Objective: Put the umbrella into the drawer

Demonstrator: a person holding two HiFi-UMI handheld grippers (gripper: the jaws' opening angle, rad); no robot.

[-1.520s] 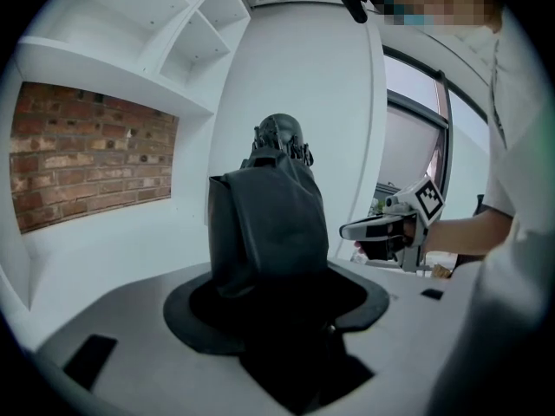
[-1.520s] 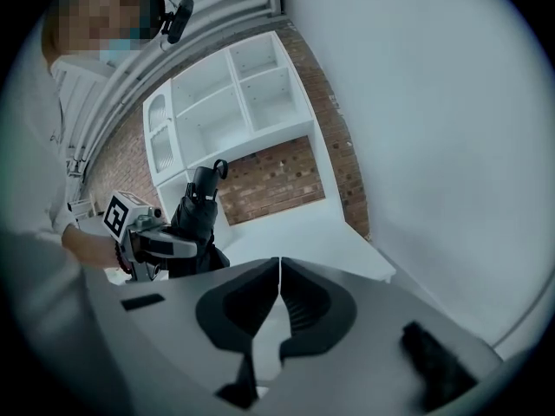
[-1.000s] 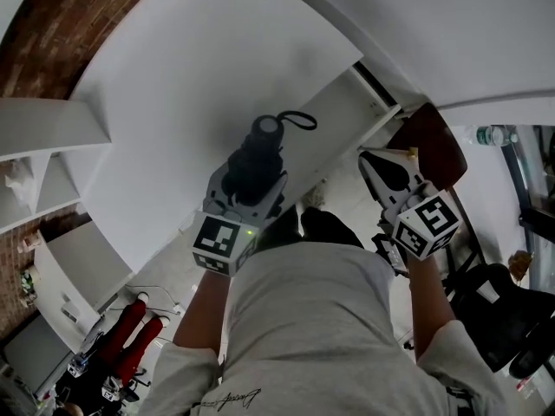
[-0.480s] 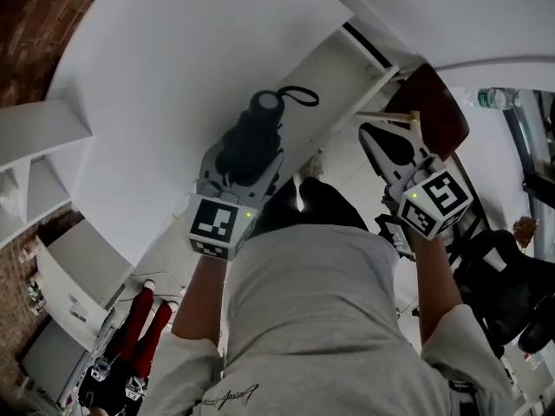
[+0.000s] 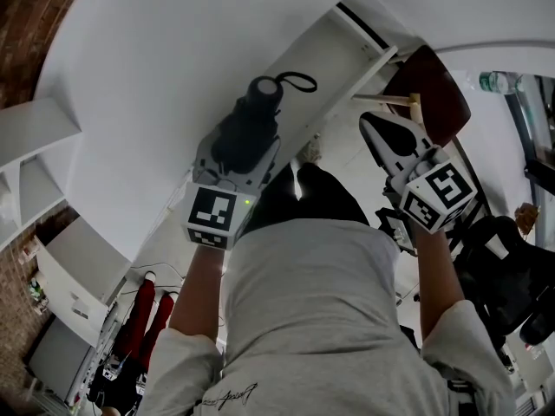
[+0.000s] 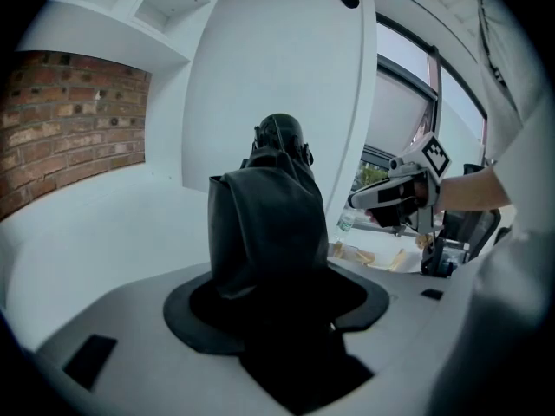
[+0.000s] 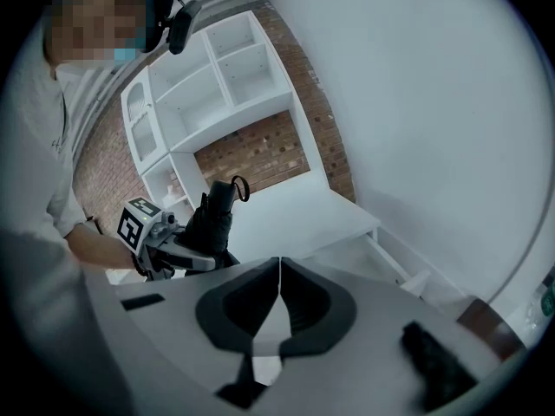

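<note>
A folded black umbrella [image 5: 247, 128] with a loop strap [image 5: 297, 82] at its far end stands out from my left gripper [image 5: 241, 146], which is shut on its fabric body. The left gripper view shows the umbrella [image 6: 269, 224] filling the space between the jaws. It hangs over the edge of the white table top [image 5: 156, 76]. A long white open compartment [image 5: 342, 55], apparently the drawer, runs beside that edge. My right gripper [image 5: 371, 128] is shut and empty, its pads meeting [image 7: 279, 267], to the right of the umbrella.
A brown chair seat [image 5: 438, 94] sits beyond the right gripper, with a water bottle [image 5: 496, 82] further right. A black office chair [image 5: 503, 284] stands at the right. White shelving [image 5: 35, 146] and a brick wall [image 6: 78, 120] lie to the left.
Both grippers have sunk a little towards the table. The umbrella stays gripped in the left one, and the right one stays shut.
</note>
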